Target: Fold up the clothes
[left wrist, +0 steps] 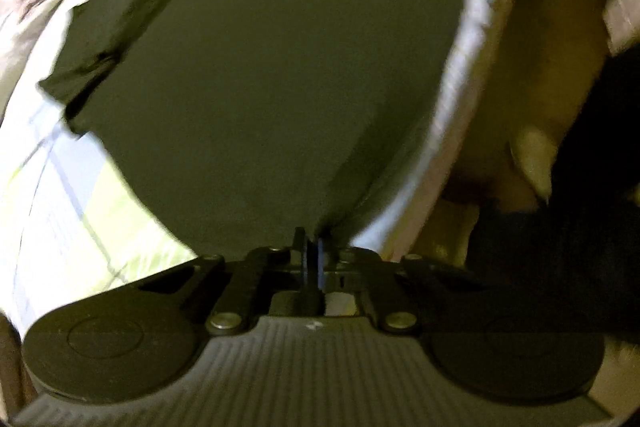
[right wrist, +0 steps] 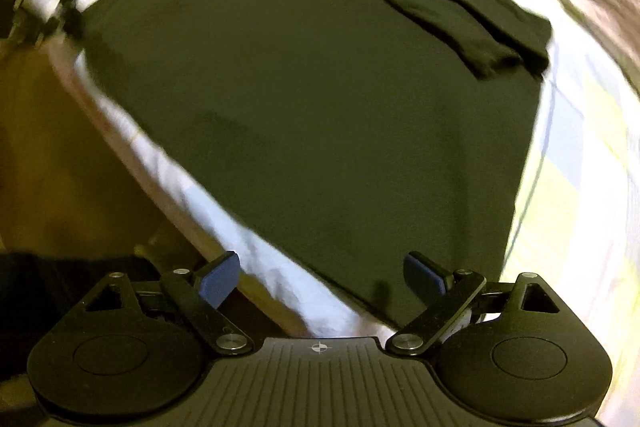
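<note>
Lying spread flat on the pale checked bedsheet (right wrist: 568,155), the dark shirt (right wrist: 312,99) had its near edge pinched between the closed fingers of the left gripper (left wrist: 313,247). The right gripper (right wrist: 322,277) hovered over the shirt's near hem, fingers spread wide, touching nothing.

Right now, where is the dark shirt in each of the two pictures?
Left wrist view: the dark shirt fills the middle and top; the left gripper is shut on its near corner.
Right wrist view: the shirt spreads across the centre, sleeve folded over at upper right; the right gripper is open above its near corner.
Shared landmark: the pale checked bedsheet under the shirt.
</note>
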Tool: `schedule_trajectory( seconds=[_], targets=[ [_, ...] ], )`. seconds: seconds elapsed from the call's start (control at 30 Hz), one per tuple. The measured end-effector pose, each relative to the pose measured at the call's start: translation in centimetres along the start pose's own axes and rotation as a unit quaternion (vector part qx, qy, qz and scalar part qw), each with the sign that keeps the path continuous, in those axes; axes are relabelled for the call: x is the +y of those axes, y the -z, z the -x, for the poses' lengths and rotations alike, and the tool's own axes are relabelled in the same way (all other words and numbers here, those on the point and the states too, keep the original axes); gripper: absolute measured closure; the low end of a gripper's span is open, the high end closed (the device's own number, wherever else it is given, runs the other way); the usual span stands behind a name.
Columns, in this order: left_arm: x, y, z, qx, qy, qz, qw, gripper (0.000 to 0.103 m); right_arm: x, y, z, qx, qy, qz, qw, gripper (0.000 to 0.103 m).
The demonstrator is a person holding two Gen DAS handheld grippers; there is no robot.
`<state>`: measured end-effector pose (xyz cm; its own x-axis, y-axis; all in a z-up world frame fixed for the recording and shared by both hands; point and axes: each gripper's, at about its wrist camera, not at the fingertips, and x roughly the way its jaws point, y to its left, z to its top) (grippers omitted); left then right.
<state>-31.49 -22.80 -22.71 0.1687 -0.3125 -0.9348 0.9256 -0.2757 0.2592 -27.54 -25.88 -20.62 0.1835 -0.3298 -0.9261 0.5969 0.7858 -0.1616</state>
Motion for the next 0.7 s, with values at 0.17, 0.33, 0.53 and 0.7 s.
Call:
schedule_trajectory(
  seconds=[0.17,0.33,0.53,0.7],
  targets=[
    [1.7,-0.4,1.6,-0.015,-0.016,0.033,0.9992,0.101,1.8,0.8,-1.7,-0.018,0.046,0.072,0.996,0.011],
    [1.6,-0.7,1.2,-0.015,-0.020,0.029,0.9993,0.101,2.3,1.8,-3.5,-0.033,0.065,0.136,0.988,0.011],
    [1.4,-0.5,1.5,-0.017,-0.025,0.037,0.9989,0.101,0.5,1.7,-3.5,-0.030,0.073,0.145,0.986,0.032],
    [1.3,-0.5,1.7,-0.017,-0.024,0.037,0.9989,0.101,1.1,2.0,-3.4,-0.033,0.072,0.198,0.977,0.047]
  ],
)
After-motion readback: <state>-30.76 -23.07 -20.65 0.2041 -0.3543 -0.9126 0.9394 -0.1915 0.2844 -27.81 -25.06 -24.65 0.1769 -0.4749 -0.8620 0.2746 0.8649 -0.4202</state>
